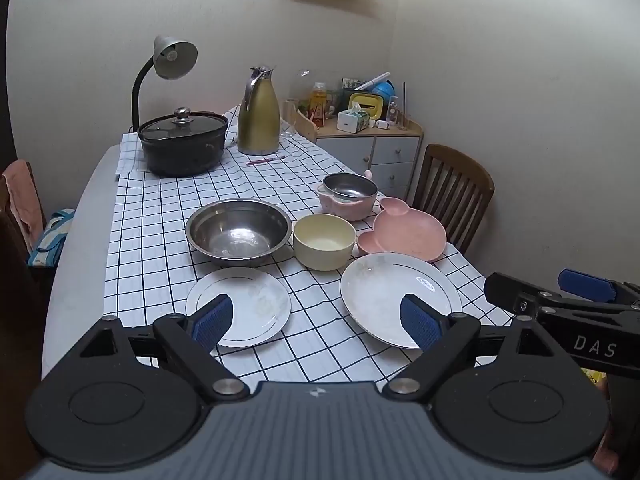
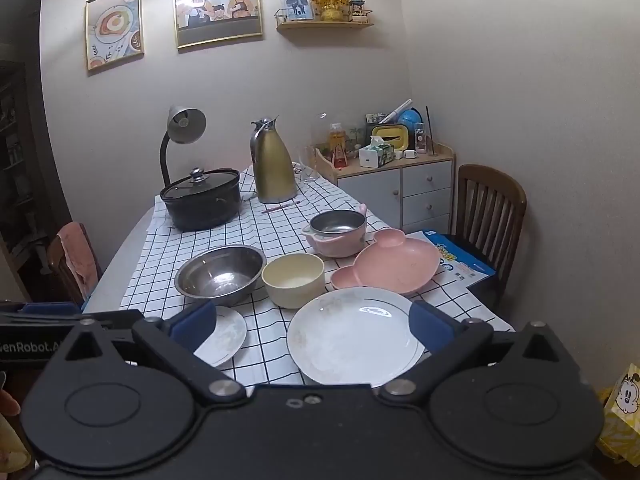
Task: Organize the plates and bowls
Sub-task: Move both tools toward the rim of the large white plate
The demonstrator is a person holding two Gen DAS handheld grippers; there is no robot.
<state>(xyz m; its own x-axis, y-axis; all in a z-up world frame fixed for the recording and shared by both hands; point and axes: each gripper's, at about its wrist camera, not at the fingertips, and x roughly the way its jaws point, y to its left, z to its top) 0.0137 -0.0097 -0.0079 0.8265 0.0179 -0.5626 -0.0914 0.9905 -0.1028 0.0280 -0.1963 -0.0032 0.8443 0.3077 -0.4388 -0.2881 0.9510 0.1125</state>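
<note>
The left tongs (image 1: 316, 322) stand spread wide with nothing between their blue pads, hovering over the near edge of the tabletop (image 1: 76, 264). The right tongs (image 2: 312, 328) are likewise spread and hold nothing.

Take the cream bowl (image 1: 324, 242) as the landmark. Just to its left sits the steel mixing bowl (image 1: 239, 230), close beside it, though I cannot tell whether they touch. To its right lies the pink mouse-shaped divided plate (image 1: 408, 234), its small lobe close to the bowl. Behind it and to the right stands a pink two-handled bowl (image 1: 346, 204) with a steel liner (image 1: 351, 186) set inside. In front of it and to the left lies the small white plate (image 1: 240, 306); in front and to the right, the large white plate (image 1: 400, 298). All rest upright on the checked cloth (image 1: 160, 240). Well behind the bowl stand a lidded black pot (image 1: 183, 142) and a gold jug (image 1: 259, 114).
</note>
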